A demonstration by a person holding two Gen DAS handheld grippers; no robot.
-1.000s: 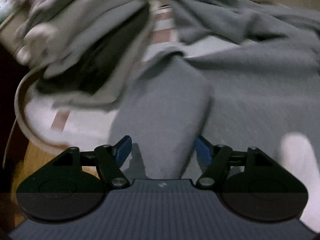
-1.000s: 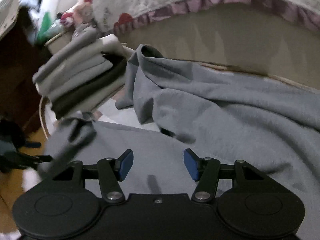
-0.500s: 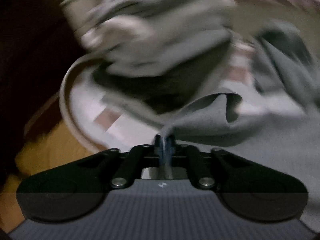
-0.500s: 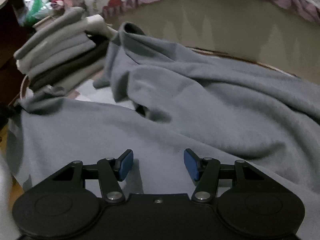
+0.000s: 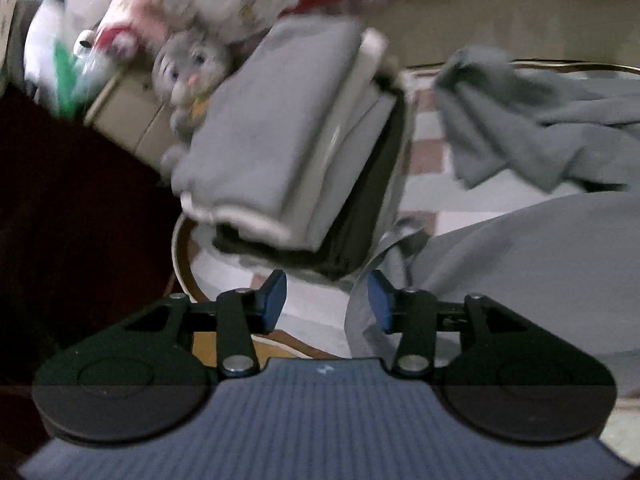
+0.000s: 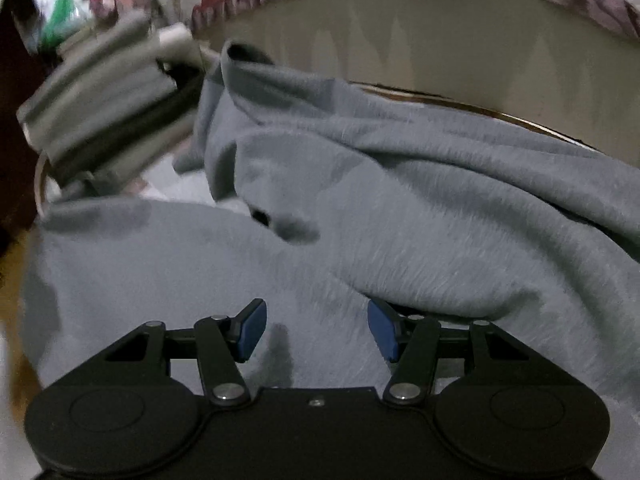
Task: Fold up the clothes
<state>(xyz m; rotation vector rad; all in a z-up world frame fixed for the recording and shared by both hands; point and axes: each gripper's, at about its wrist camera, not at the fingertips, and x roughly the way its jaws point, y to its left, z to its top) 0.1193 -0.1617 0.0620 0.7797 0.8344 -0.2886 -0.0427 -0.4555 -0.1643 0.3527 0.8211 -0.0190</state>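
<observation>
Blurred stack, cut-off grey garment

Ahead-left of the jaws the stack of folded clothes point(image 5: 296, 152) and the plush toy point(image 5: 188, 68) smear with motion blur; the grey garment point(image 6: 400, 208) runs past the right edge, its lower fold hiding one pad's base on the right gripper point(image 6: 316, 330).

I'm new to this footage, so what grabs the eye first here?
The big grey garment sprawls rumpled across the surface ahead of the open right gripper. Left of it stands a stack of folded clothes, with a plush toy behind. The left gripper has just been opening, a strip of grey cloth beside one pad.
</observation>
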